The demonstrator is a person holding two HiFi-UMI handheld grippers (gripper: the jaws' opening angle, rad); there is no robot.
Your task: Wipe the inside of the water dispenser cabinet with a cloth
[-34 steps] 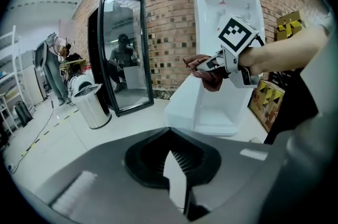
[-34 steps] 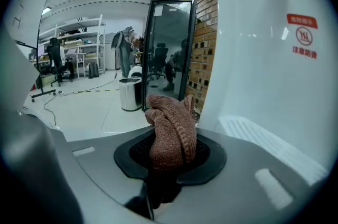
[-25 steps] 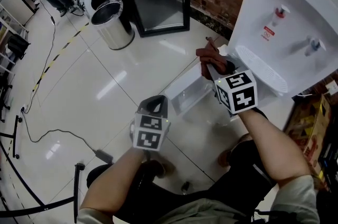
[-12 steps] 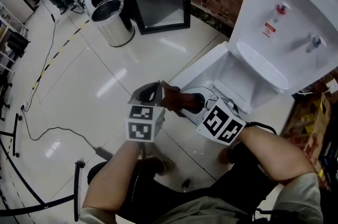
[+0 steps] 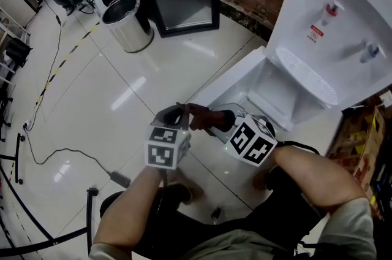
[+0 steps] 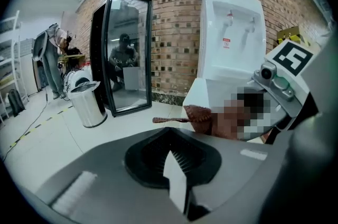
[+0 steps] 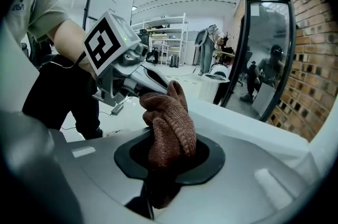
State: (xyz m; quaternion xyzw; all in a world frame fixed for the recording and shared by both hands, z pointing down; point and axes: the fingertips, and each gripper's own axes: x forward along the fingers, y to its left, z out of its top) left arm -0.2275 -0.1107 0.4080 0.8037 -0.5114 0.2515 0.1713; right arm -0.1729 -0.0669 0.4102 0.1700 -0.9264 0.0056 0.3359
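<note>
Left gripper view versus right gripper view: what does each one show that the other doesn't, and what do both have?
Only the left gripper view shows the dispenser's taps and looks along the left gripper at its own shut, empty jaws. Only the right gripper view shows the right gripper clamped on the brown cloth, plus distant shelving. Both show the cloth, the leaning mirror and the brick wall.

The head view looks steeply down from above both forearms onto the left gripper (image 5: 177, 111), the right gripper (image 5: 208, 121), the floor (image 5: 122, 87) and the water dispenser (image 5: 331, 19). The left gripper view sits close behind its jaws and faces the water dispenser and the standing mirror (image 6: 125, 54) beyond them. The right gripper view faces back across its jaws at the left gripper and the same standing mirror.
</note>
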